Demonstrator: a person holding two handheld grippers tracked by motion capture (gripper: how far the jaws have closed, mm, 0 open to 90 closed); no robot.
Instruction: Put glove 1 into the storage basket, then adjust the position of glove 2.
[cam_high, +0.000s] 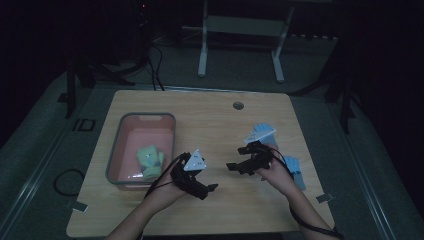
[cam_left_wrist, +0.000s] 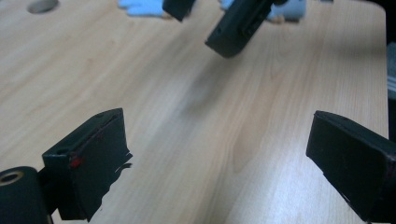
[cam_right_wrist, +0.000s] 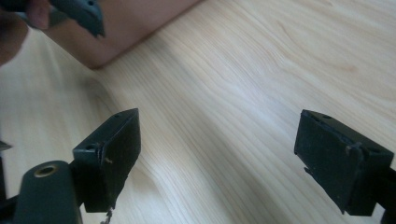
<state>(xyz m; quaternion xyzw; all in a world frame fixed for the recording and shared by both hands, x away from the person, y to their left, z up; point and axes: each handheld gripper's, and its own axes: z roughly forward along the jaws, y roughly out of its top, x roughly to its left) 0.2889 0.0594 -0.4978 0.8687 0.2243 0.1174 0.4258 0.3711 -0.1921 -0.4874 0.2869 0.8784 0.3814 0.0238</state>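
A pale wood-grain table (cam_high: 210, 120) with rounded corners bears a rectangular grey-rimmed pink bin (cam_high: 125, 145) at the left, holding a soft green glove (cam_high: 150, 160). Light blue gloves (cam_high: 295, 170) lie flat at the right, beside the right gripper (cam_high: 231, 166). It and the left gripper (cam_high: 212, 188) hang over bare wood with jaws wide apart, empty.

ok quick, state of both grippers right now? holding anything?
Left gripper: jaws open wide, nothing between them, bare table below.
Right gripper: jaws open wide, nothing held, over bare table.
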